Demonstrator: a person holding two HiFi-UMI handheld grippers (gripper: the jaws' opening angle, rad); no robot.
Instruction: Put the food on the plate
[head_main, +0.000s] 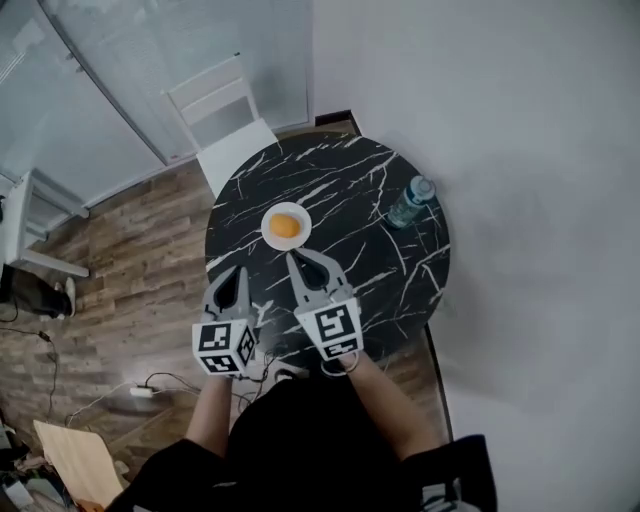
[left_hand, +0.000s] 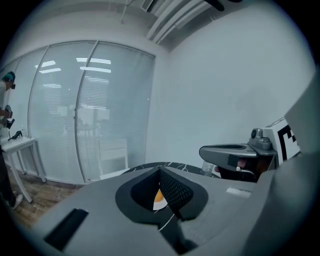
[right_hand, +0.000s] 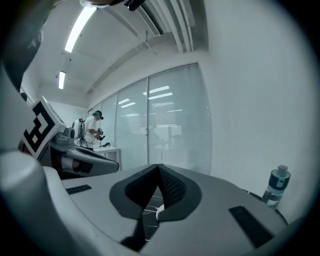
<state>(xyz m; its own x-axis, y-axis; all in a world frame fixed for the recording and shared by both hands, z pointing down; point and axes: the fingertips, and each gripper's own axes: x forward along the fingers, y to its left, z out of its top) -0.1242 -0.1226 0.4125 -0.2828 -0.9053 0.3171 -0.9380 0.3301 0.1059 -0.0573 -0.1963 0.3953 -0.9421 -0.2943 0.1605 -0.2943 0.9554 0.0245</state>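
An orange piece of food (head_main: 285, 226) lies on a small white plate (head_main: 265, 231) near the middle of the round black marble table (head_main: 350, 190). Both grippers hang over the table's near edge, apart from the plate. My left gripper (head_main: 238, 272) is shut with nothing in it; through the gap under its tips (left_hand: 160, 172) the left gripper view shows a sliver of the food (left_hand: 158, 198). My right gripper (head_main: 296, 258) is also shut and empty, closer to the plate. In the right gripper view its jaws (right_hand: 159, 168) meet, with the plate's edge (right_hand: 159, 214) below.
A clear water bottle (head_main: 410, 203) stands at the table's right side, also in the right gripper view (right_hand: 276, 186). A white chair (head_main: 225, 120) sits behind the table by the glass wall. A white side table (head_main: 30, 225) is at the left. A person (right_hand: 92, 127) stands far off.
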